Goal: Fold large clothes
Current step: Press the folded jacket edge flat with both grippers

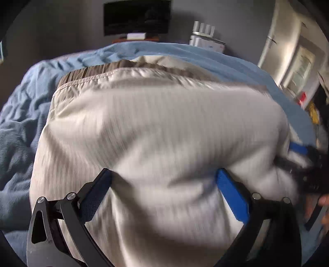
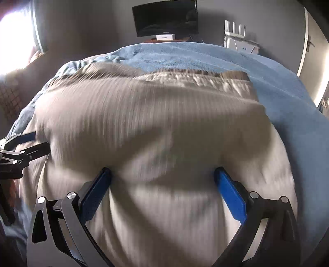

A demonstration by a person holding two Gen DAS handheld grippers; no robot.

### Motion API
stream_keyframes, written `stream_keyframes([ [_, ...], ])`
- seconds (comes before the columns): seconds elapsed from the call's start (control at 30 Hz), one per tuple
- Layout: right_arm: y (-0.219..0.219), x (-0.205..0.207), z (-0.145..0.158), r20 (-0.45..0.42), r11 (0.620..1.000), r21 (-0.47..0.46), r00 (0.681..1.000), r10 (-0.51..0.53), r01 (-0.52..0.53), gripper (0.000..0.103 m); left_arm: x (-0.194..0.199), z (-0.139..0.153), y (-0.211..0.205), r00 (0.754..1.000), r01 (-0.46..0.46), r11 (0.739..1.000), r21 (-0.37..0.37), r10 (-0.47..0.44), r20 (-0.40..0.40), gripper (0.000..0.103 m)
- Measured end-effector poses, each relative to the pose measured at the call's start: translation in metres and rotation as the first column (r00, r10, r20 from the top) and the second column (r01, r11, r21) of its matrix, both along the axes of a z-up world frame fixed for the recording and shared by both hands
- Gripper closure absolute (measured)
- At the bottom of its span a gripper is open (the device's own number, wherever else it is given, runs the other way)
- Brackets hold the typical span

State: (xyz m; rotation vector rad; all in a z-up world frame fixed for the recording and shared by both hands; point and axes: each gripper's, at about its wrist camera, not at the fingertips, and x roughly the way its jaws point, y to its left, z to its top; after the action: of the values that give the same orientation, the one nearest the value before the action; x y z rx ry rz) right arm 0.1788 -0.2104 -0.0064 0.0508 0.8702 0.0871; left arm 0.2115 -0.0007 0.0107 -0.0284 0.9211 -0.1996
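Two tongs are working here, one in each hand, and both are standing wide open with their blue pads far apart. The left tongs [image 1: 163, 174] are pressing or resting against the pale striped garment [image 1: 156, 127], and cloth is bulging into the gap between the pads, but the jaws are not closing on it, so nothing is really held. The right tongs [image 2: 163, 173] are showing the same state: open wide, with the garment [image 2: 152, 123] filling the space between the pads and not pinched. The garment is lying on the blue blanket [image 1: 22, 115] of the bed, directly ahead of both tongs and stretching away from them; its far end, with a darker brown striped band [image 1: 92, 70], is pointing toward the black screen [image 2: 165, 17] on the far wall. So the long axis seems to be running straight away from the person, and both hands are sitting at the near end, side by side and about equally near. In my judgement, the coming move is turning on this: the near edge must be gripped and carried forward toward the far band. Both pictures are blurred, so fine creases are not clear. No container is appearing in either view.
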Motion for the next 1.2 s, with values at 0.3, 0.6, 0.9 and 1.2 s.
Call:
stream_keyframes([
  [0.3, 0.003, 0.097, 0.010, -0.008, 0.998, 0.028, 0.999, -0.048, 0.048, 0.006, 0.086, 0.010, 0.012, 0.996, -0.086, 0.996, -0.001, 0.086, -0.034, 0.005],
  [0.6, -0.001, 0.123, -0.028, -0.073, 0.999, 0.042, 0.997, -0.026, 0.029, 0.006, 0.104, -0.026, 0.004, 0.993, -0.049, 0.993, 0.109, 0.060, -0.104, 0.005],
  [0.9, 0.005, 0.112, -0.048, -0.039, 0.999, 0.024, 0.999, -0.038, 0.039, 0.006, 0.087, -0.050, 0.007, 0.998, -0.045, 0.994, 0.095, 0.049, -0.039, 0.005],
  [1.2, 0.005, 0.109, -0.056, -0.030, 0.999, 0.014, 0.999, -0.044, 0.045, 0.006, 0.087, -0.058, 0.004, 0.998, -0.043, 0.993, 0.106, 0.048, -0.039, 0.005],
])
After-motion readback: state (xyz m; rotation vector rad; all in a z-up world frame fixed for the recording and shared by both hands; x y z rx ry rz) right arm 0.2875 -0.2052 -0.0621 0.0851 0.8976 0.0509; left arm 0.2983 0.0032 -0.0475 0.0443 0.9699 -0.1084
